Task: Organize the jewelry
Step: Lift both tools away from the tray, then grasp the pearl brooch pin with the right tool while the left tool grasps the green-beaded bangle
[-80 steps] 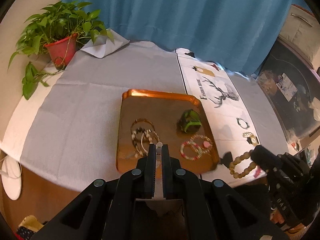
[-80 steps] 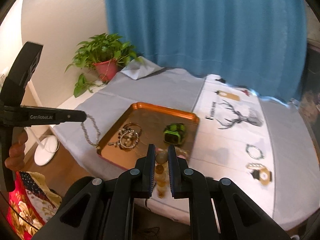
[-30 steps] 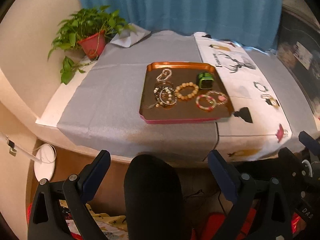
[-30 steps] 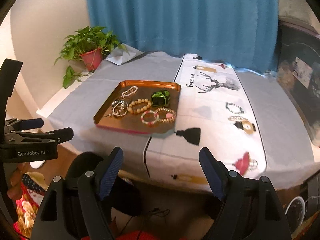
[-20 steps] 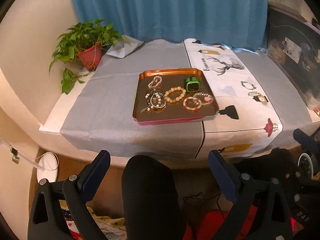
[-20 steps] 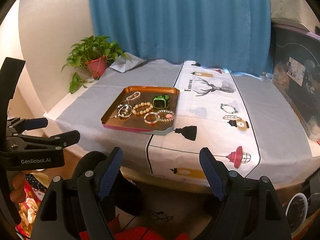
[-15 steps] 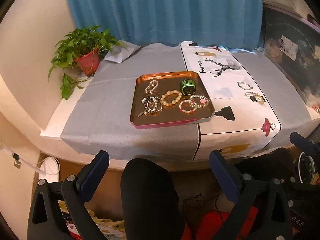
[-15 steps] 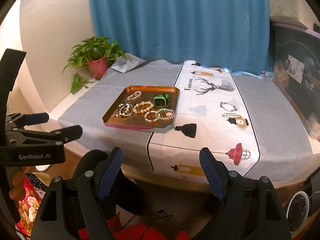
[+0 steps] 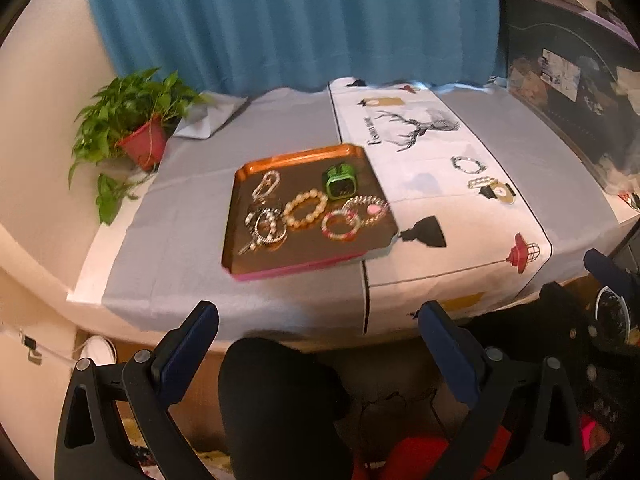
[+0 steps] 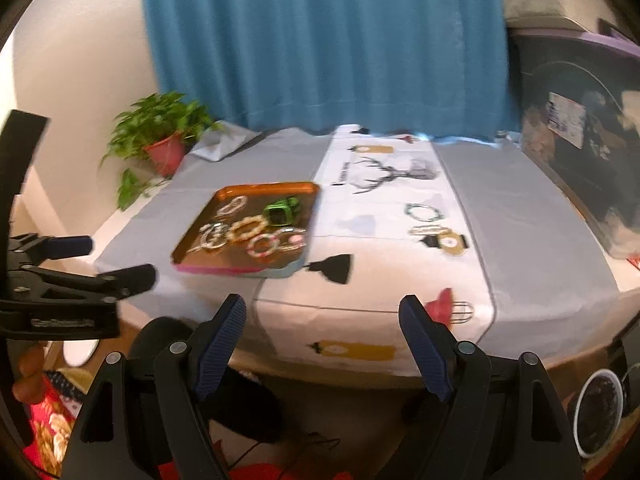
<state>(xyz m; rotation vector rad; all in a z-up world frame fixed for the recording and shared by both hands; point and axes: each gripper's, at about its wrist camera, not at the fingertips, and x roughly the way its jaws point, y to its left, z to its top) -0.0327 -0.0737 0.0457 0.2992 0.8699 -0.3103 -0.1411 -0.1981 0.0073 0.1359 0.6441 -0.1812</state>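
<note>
Both tools, left tool (image 9: 318, 332) and right tool (image 10: 322, 326), have drawn back from the copper tray (image 9: 240, 258), fingers spread and empty; two bracelets (image 9: 469, 164) lie on the tabletop right of that tray, so fetching them looks next.

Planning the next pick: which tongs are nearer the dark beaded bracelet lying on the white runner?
Right, probably. The right tongs face the bracelet almost straight ahead; the left tongs sit further left, before the tray.
</note>
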